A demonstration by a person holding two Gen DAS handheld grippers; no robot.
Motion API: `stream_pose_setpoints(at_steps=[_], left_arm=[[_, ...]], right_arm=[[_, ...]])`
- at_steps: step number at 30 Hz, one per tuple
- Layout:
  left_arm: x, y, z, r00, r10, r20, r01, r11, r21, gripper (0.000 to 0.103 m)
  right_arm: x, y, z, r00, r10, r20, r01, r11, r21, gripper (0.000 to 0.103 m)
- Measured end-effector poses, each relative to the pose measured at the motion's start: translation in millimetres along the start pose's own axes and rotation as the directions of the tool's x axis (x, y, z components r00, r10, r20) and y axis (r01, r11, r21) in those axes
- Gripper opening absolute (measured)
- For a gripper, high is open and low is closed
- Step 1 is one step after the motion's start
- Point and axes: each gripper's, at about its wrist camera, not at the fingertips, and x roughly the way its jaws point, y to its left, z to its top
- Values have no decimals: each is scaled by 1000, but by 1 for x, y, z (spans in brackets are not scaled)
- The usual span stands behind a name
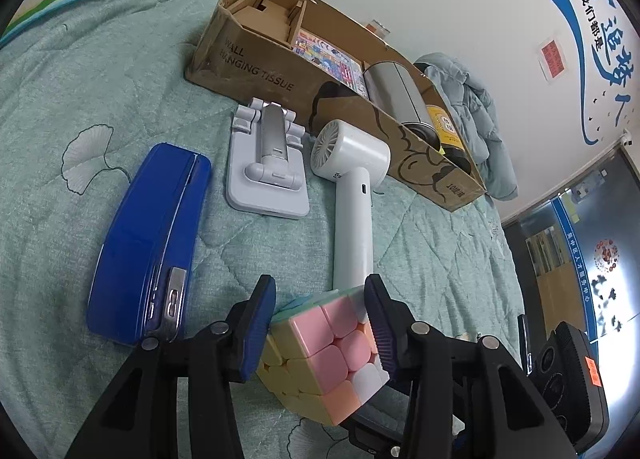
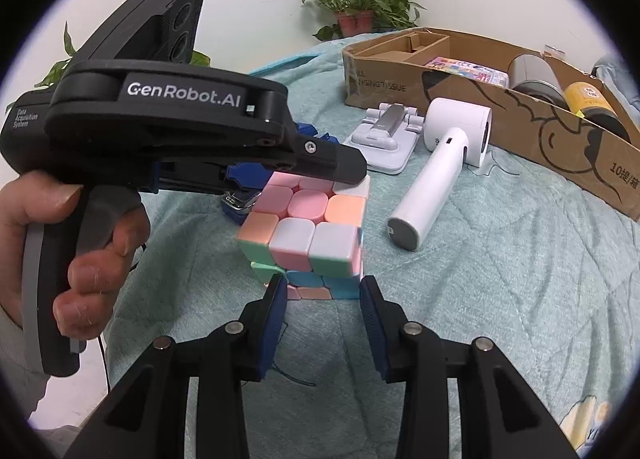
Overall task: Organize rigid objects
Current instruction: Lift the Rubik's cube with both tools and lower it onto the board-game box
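My left gripper is shut on a pastel puzzle cube, with a blue pad on each side of it. In the right wrist view the same cube sits low over the green quilt, and a hand holds the left tool. My right gripper stands open just in front of the cube's lower edge, its pads apart from it. A white hand-held fan, a white phone stand and a blue stapler lie on the quilt beyond.
A long cardboard box stands at the back of the bed with a grey can, a yellow-labelled bottle, a colourful pack and a cardboard insert inside. A bundled blanket lies behind it. Potted plants stand by the wall.
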Motion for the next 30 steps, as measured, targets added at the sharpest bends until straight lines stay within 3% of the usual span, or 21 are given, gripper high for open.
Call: stream_pose_setpoints(at_steps=[6, 8, 10, 12, 15, 17, 19, 24, 30], left_arm=[[-12, 2, -9, 1000, 23, 15, -23, 1000, 0, 46], [-20, 6, -13, 999, 31, 10, -31, 999, -24, 53], [-32, 9, -19, 999, 24, 22, -23, 999, -30, 69], [-40, 12, -24, 1000, 9, 19, -8, 999, -49, 76], [-39, 15, -31, 999, -42, -29, 39, 996, -86, 76], [-31, 18, -34, 995, -82, -50, 76, 990, -122, 74], [-24, 18, -34, 993, -100, -63, 91, 987, -135, 74], [-17, 21, -31, 996, -70, -49, 62, 988, -143, 70], [-6, 24, -25, 994, -76, -78, 66, 990, -124, 69]], right_arm=[[1, 9, 1, 1000, 7, -26, -7, 1000, 6, 38], [0, 6, 4, 999, 25, -22, -25, 1000, 0, 38], [-3, 2, 4, 999, 40, -29, -41, 999, -22, 39], [-1, 0, 4, 997, 41, -61, -44, 997, -61, 42], [4, 1, 8, 996, 37, -81, -48, 989, -140, 42], [12, -3, 14, 994, 69, -82, -79, 988, -135, 51], [21, -4, 19, 991, 97, -97, -109, 986, -124, 53], [26, 14, 18, 989, 109, -95, -125, 977, -175, 58], [32, 3, 22, 991, 94, -92, -104, 989, -103, 58]])
